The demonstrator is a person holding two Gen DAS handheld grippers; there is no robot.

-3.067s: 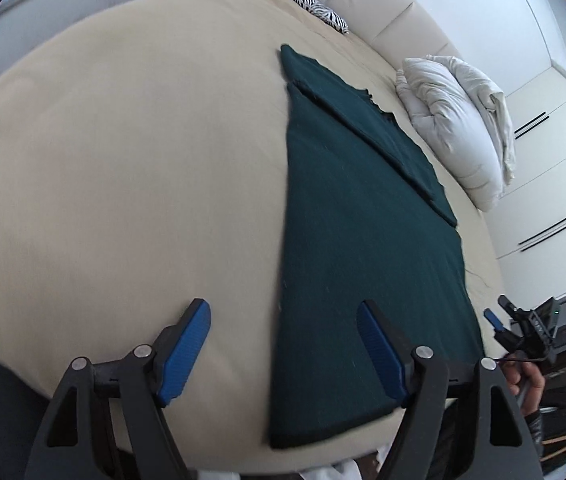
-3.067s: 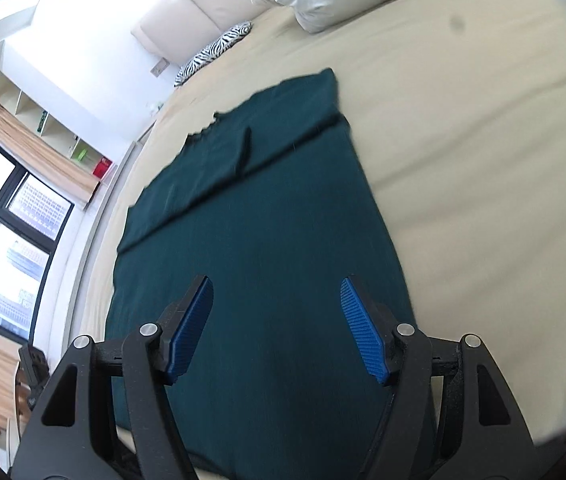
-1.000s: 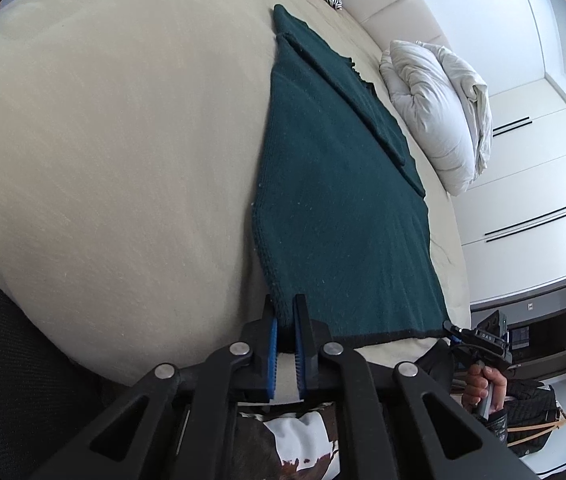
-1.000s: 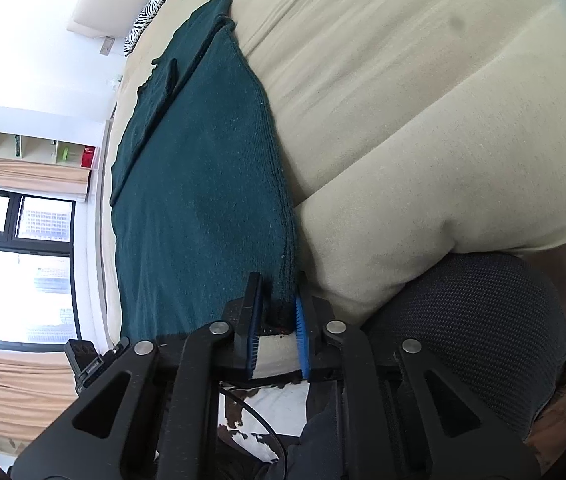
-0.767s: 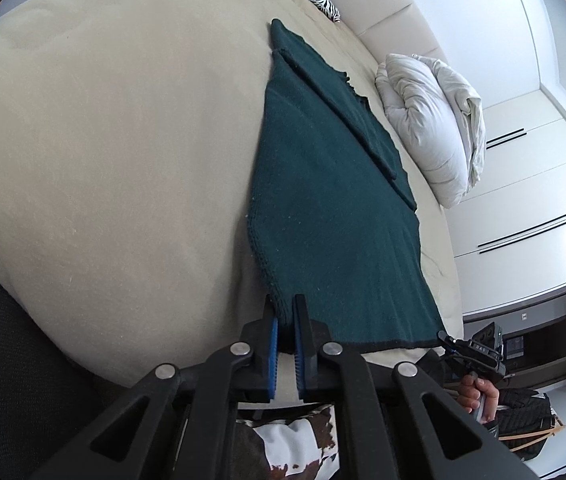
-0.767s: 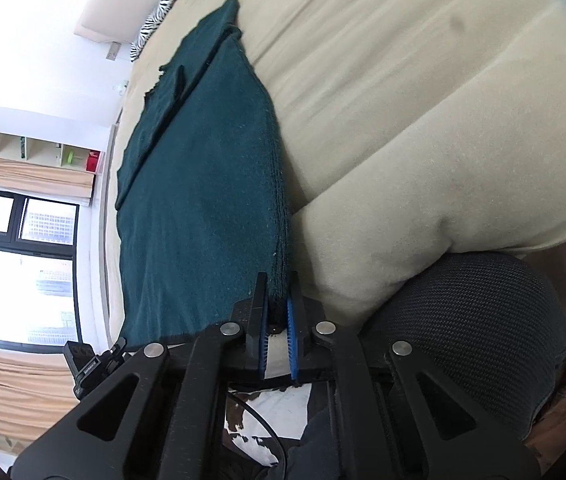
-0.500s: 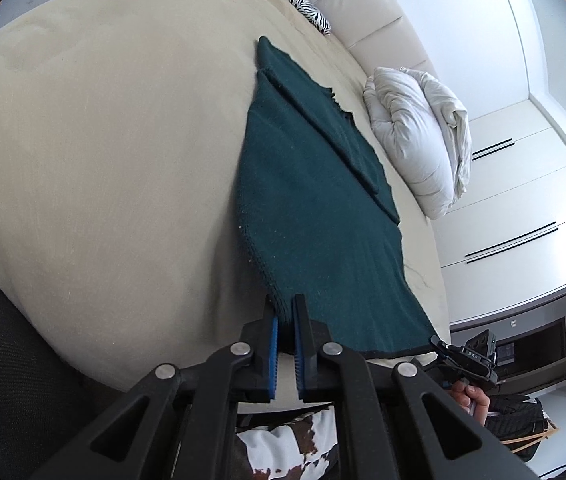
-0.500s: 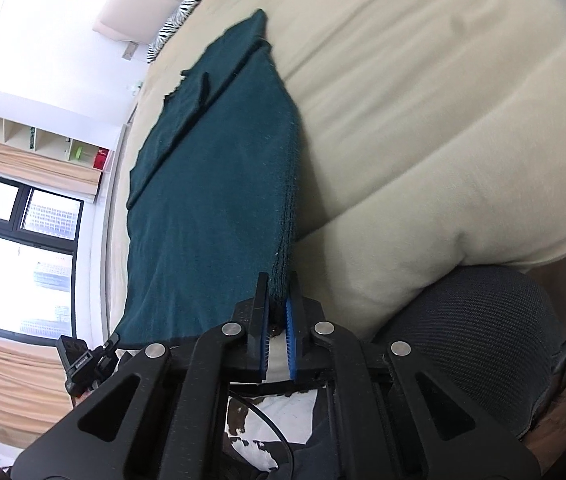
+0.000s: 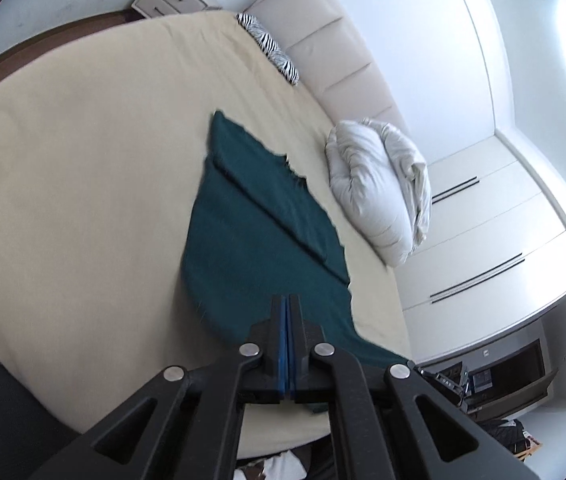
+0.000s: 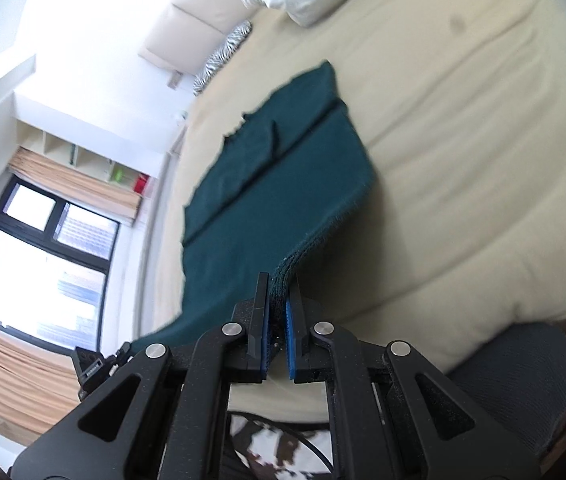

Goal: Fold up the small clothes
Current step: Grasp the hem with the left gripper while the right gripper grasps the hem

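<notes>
Bed point(image 9: 83, 168) comes first: it is big and cream, and it fills most of both views. A white pillow point(image 9: 379, 188) sits near the padded headboard point(image 9: 335, 52), and a small zebra cushion point(image 9: 271, 48) lies beside that. White cupboards point(image 9: 495, 248) stand past the bed.

The dark green garment point(image 9: 255, 240) lies flat on the bed, with its far end folded over. Its near edge is off the bed.

The left gripper point(image 9: 287, 344) is pinched tight on the near left corner of the garment. The right gripper point(image 10: 278, 320) is pinched on the near right corner, and a thick bit of cloth sits between its blue pads point(image 10: 291, 332).

The step looks like folding the near half over the far half. To do it well, both hands should go up and forward together, at the same height, so the edge stays straight. The cloth should stay a little tight between them. The near corners should land right on the far corners before the grippers let go
</notes>
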